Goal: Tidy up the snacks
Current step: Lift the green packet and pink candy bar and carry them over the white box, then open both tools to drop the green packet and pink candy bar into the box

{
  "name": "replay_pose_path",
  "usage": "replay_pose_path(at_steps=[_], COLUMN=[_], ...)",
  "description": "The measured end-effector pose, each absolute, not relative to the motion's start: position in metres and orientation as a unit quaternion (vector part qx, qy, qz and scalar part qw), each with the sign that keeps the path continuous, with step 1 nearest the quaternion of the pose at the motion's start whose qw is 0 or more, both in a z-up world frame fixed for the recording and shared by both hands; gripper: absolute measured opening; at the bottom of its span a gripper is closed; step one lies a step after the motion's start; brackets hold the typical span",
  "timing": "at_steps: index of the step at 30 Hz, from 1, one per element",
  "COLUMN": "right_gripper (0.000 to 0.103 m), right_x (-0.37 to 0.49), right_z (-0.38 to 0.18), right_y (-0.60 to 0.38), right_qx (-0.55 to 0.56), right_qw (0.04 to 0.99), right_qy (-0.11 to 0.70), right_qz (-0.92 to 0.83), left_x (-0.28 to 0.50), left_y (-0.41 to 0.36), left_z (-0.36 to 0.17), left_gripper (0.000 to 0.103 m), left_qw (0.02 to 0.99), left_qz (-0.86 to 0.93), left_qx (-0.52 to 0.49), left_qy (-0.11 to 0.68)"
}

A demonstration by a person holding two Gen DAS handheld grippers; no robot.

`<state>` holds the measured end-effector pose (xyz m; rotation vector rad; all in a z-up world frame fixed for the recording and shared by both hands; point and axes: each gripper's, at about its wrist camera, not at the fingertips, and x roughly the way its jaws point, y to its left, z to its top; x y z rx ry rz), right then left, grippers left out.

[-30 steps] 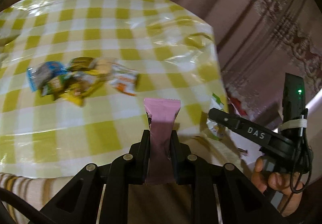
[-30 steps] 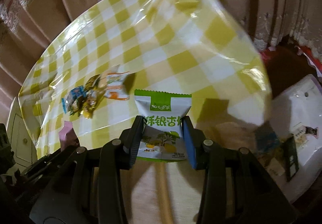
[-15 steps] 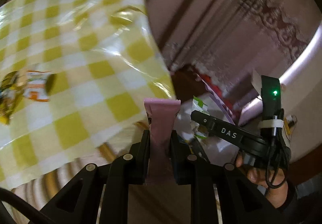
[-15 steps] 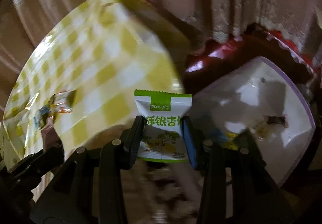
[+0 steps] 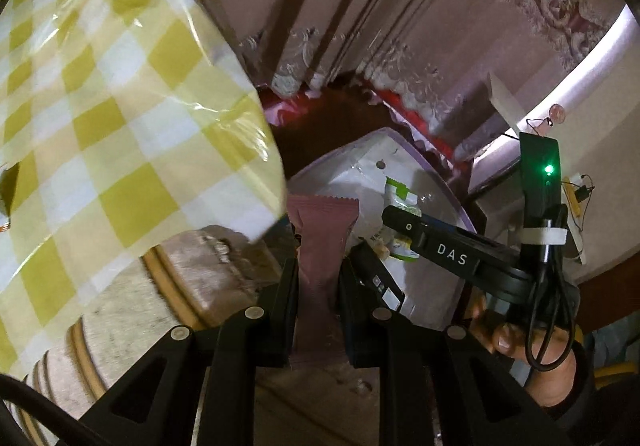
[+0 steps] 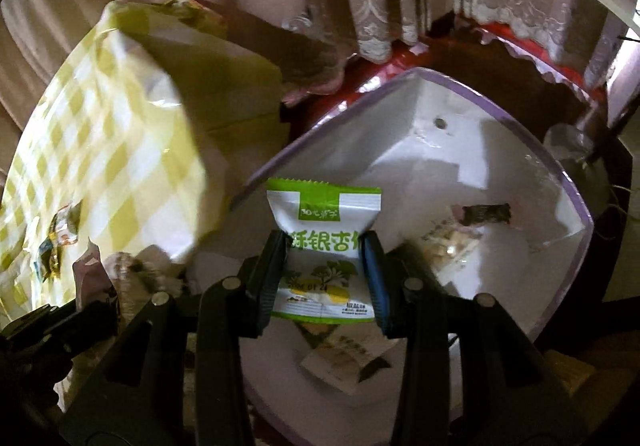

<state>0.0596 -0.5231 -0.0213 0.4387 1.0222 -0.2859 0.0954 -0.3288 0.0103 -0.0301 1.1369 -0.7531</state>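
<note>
Both views are dim and warm, with strong fisheye bending and black corners at the edges. Glare shines on the glossy checked tablecloth (image 5: 120, 117), and the white bin (image 6: 460, 165) is the brightest area, crossed by hard shadows. The floor and edges look blurred.

A glossy yellow-and-white checked plastic cloth (image 5: 120, 117) covers the bench at the left, its corner hanging over the edge. Behind hang pale pink curtains with white lace hems (image 6: 372, 33), reaching down to a dark red scalloped mat (image 6: 532, 57). A striped beige floor covering (image 5: 132, 310) shows below the cloth's corner.
</note>
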Motion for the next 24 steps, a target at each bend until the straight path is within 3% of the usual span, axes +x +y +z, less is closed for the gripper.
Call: replay_pose_path(at_steps=[11,15,18,24], right_gripper=[0.044,0.050,0.060,0.061], right_x=[0.056,0.057,0.056,0.056], right_z=[-0.033,-0.033,-0.032,-0.031], right_y=[-0.546,-0.545,-0.545,-0.542], right_qx=[0.213,0.216,0.218,0.217], right_qw=[0.830,0.827,0.826,0.825], right_qy=[0.490,0.493,0.492,0.495], right_qz=[-0.161,-0.162,-0.165,-0.164], left_x=[0.096,0.099,0.097,0.097], left_y=[-0.347,-0.344,-0.342,-0.338], left_z=[0.002,0.001,0.002,0.004], left_gripper=[0.024,0.055,0.057,0.057], left_qw=[0.757,0.757,0.758,0.758], left_qz=[-0.368,-0.362,-0.366,-0.367], left_qx=[-0.001,-0.009,-0.013,-0.019], left_qy=[0.540,0.544,0.540,0.539])
